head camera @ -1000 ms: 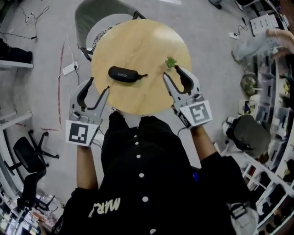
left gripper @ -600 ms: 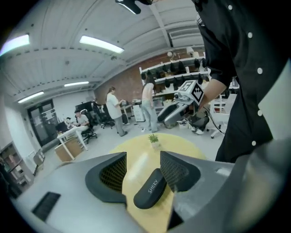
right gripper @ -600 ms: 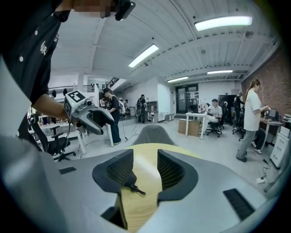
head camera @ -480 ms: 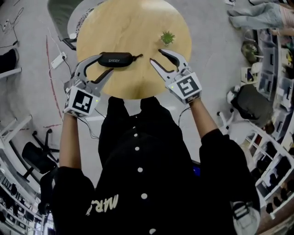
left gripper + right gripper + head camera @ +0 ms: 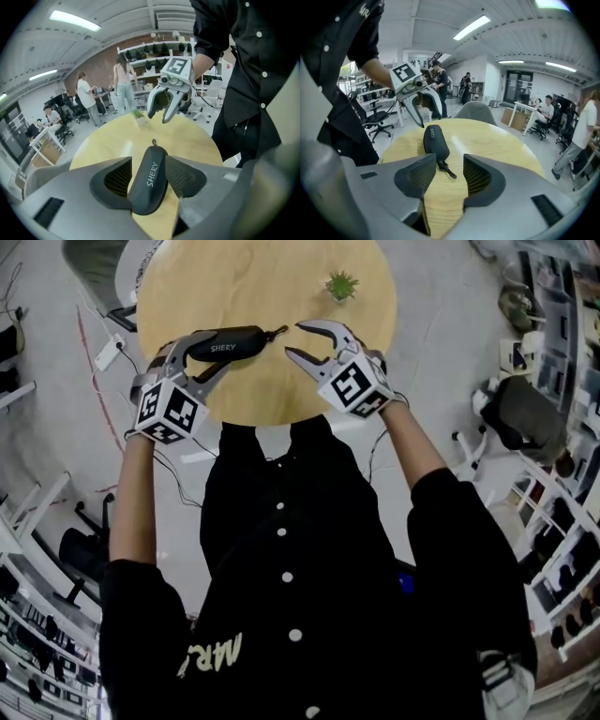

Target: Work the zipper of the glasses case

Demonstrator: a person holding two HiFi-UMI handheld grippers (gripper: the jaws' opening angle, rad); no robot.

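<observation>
A black glasses case (image 5: pixel 225 343) marked SHERY lies on the round wooden table (image 5: pixel 281 390), its zipper pull (image 5: pixel 277 332) pointing right. My left gripper (image 5: pixel 192 360) is open and straddles the case's left end; in the left gripper view the case (image 5: pixel 149 180) fills the gap between the pads. My right gripper (image 5: pixel 294 339) is open, and its jaws have just been opening. The zipper pull (image 5: pixel 446 168) lies on the wood just ahead of the right gripper's pads, touching neither. Nothing is held.
A small potted plant (image 5: pixel 341 285) stands on the table's far right part. A grey chair (image 5: pixel 474 110) sits beyond the table. An office chair (image 5: pixel 525 418) and shelves stand at the right, and a power strip (image 5: pixel 106 354) lies on the floor at the left. People stand in the background.
Both grippers have come down and forward to the case. The left one now straddles its left end, and the right one has reached the zipper pull end. The case has not moved.
</observation>
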